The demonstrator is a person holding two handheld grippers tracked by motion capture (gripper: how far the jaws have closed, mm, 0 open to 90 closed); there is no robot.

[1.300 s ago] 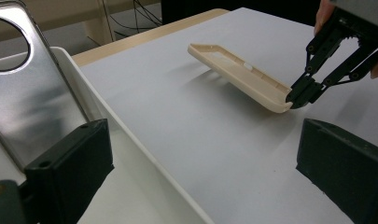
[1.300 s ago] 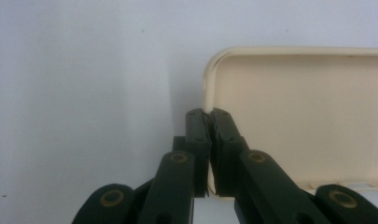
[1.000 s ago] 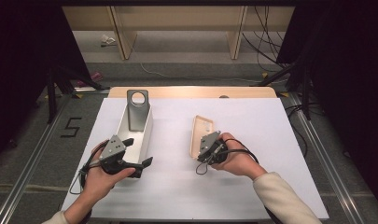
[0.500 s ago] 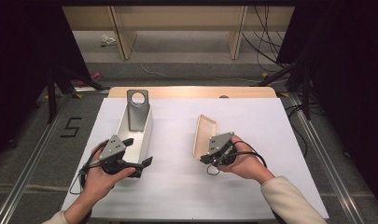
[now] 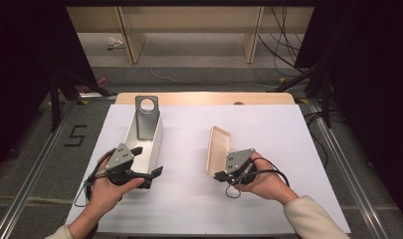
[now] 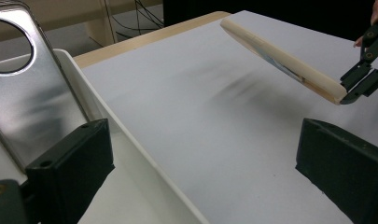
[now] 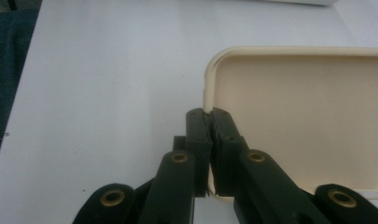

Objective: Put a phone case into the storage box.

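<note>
A cream phone case (image 5: 218, 145) stands tilted on its long edge above the white table sheet, and a shadow lies under it in the left gripper view. My right gripper (image 5: 220, 175) is shut on the near rim of the cream case (image 7: 308, 112), with both pads (image 7: 198, 126) pressed together over the rim's corner. A silver case (image 5: 147, 117) with a round hole leans inside a white box (image 5: 157, 141). My left gripper (image 5: 148, 160) is open and straddles the box wall (image 6: 130, 135), one jaw inside and one outside. The cream case (image 6: 280, 56) and right gripper (image 6: 364, 79) show farther off.
The white sheet (image 5: 288, 149) covers a wooden table whose far edge (image 5: 204, 98) shows. Bare sheet lies between the box and the cream case and to the right. Shelving legs and cables stand on the floor beyond.
The right hand has shifted a little to the right and nearer, carrying the cream case with it. The left hand and the white box have stayed put.
</note>
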